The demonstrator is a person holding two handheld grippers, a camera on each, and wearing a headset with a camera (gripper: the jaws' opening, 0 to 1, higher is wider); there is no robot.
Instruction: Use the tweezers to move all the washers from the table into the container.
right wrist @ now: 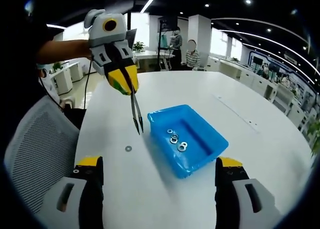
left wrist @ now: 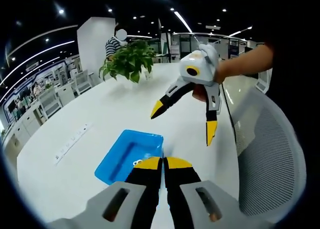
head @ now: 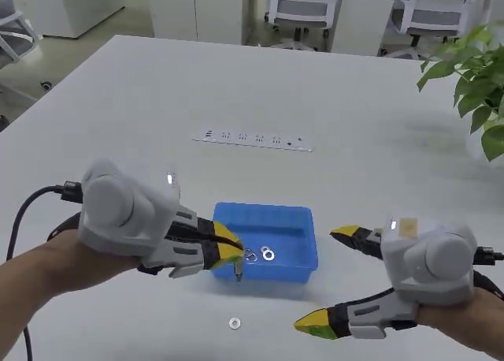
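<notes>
The right tool (head: 319, 278) sat nearest, jaws spread wide and holding nothing, just beside the blue container (head: 264, 212). The left tool (head: 231, 251) was pinched tight on the tweezers (right wrist: 136, 111), whose tips pointed down by the container's near edge. Several washers (right wrist: 178, 141) lay inside the container. One washer (head: 235, 323) lay on the white tabletop (head: 157, 93), near the tweezer tips.

I record an open-plan office: swivel chairs (head: 303, 5) beyond the white table (head: 150, 85), a power strip (head: 253, 139) on it, potted plant (head: 472, 69) far right, recessed ceiling lights (right wrist: 247, 1), desk rows (right wrist: 252, 75).
</notes>
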